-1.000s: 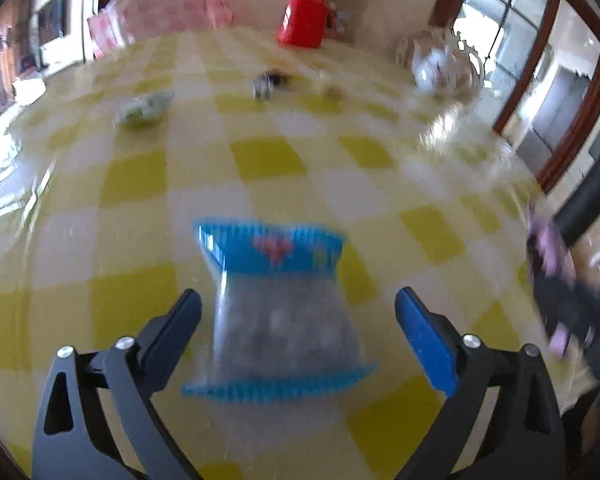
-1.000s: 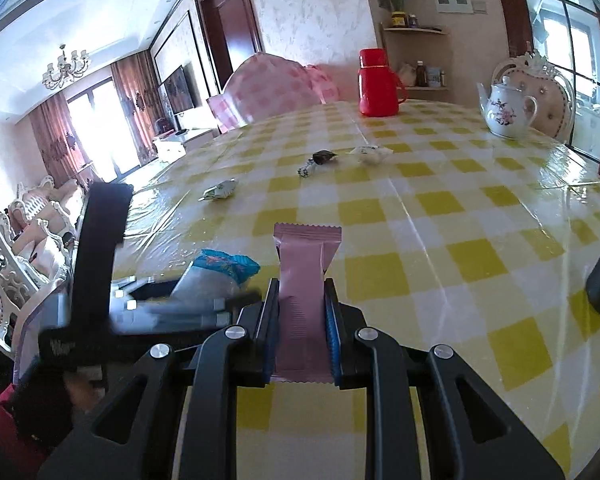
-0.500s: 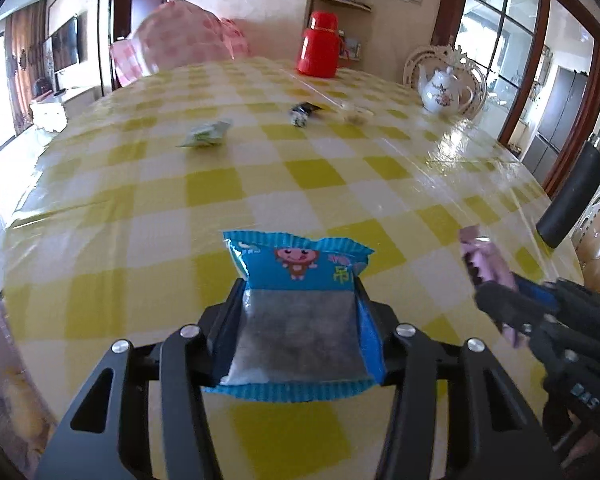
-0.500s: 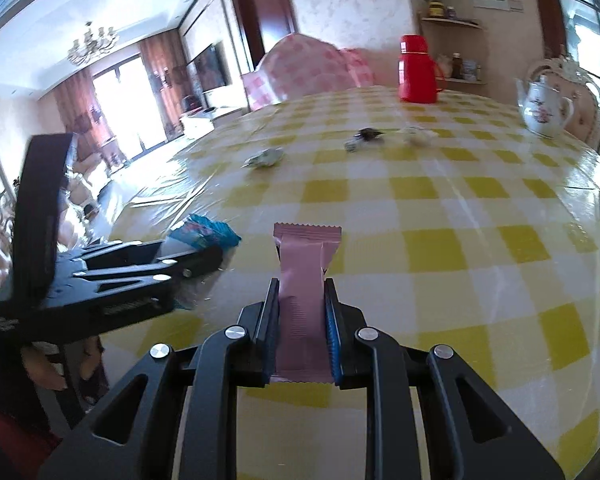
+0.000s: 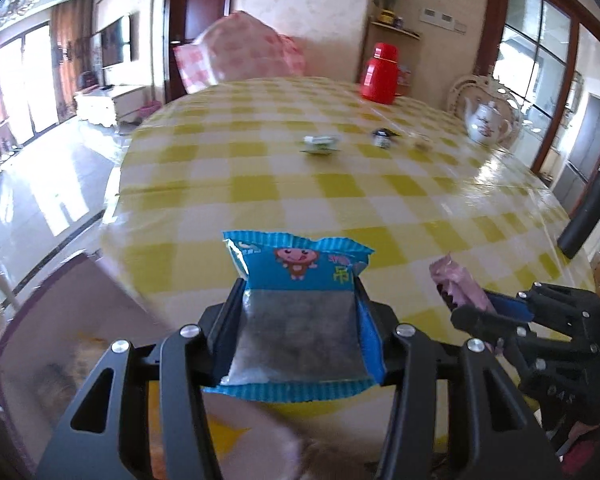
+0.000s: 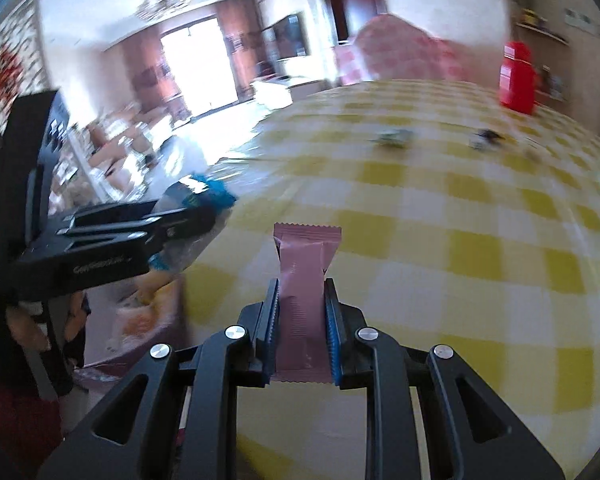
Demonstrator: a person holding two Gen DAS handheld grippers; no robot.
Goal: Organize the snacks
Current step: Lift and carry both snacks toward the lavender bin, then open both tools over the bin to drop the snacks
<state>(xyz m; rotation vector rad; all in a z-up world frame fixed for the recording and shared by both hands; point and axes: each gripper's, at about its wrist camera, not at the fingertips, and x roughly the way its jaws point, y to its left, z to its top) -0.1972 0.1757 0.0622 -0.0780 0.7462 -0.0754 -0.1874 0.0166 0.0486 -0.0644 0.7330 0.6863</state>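
My left gripper [image 5: 298, 300] is shut on a blue snack packet [image 5: 300, 320] with a cartoon pig and a clear window, held above the table's near left edge. My right gripper [image 6: 302, 292] is shut on a pink snack bar [image 6: 304, 276], which sticks up between the pads. The right gripper [image 5: 480, 304] with its pink bar [image 5: 456, 284] shows at the right of the left wrist view. In the right wrist view the left gripper [image 6: 188, 216] and the blue packet [image 6: 212, 192] appear at the left. Far across the yellow checked table [image 5: 340, 200] lie a green-white wrapped snack [image 5: 320, 144], a dark one [image 5: 384, 136] and a pale one [image 5: 420, 142].
A red thermos [image 5: 380, 74] and a white teapot [image 5: 486, 122] stand at the table's far side. A blurred pale box or bin [image 5: 72, 320] with snacks inside sits below the table's near left edge. A pink-covered chair [image 5: 240, 50] stands beyond the table.
The left gripper went from open around the blue packet to shut on it and lifted it, moving left toward the table's edge. The right gripper with the pink bar also swung left.
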